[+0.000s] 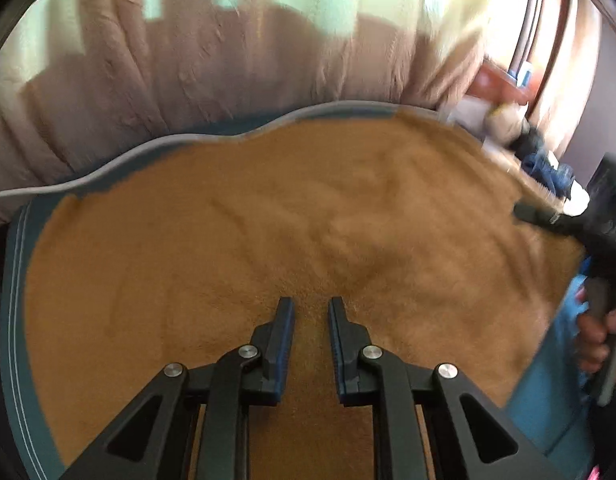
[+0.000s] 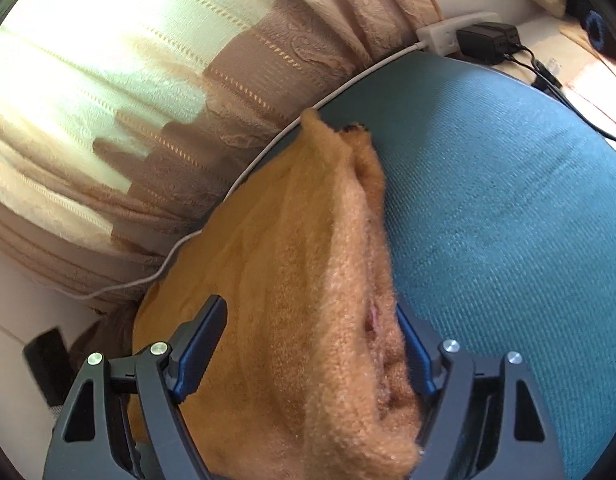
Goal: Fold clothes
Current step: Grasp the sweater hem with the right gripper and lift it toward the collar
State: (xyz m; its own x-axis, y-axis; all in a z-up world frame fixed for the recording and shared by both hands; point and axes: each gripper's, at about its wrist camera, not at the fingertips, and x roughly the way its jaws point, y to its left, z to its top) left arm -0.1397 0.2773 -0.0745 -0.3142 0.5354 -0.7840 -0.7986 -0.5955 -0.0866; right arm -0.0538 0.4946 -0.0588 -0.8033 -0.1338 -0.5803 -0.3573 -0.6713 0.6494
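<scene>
A fuzzy tan-orange knit garment (image 1: 267, 248) lies spread over a teal cushioned surface (image 1: 15, 280). My left gripper (image 1: 311, 312) hovers just above the garment's near middle, its jaws a small gap apart with nothing between them. My right gripper (image 1: 548, 216) shows at the garment's right edge in the left wrist view. In the right wrist view the right gripper (image 2: 312, 320) is wide open, and a bunched, lifted edge of the garment (image 2: 308, 280) lies between its jaws; whether the pads press on it I cannot tell.
Beige and cream curtains (image 1: 187, 40) hang behind the teal surface (image 2: 508, 220). A white cable (image 2: 267, 152) runs along its back edge to a power strip with black adapters (image 2: 468, 38). Dark blue clothes (image 1: 548, 168) lie at far right. A dark object (image 2: 47, 360) stands at lower left.
</scene>
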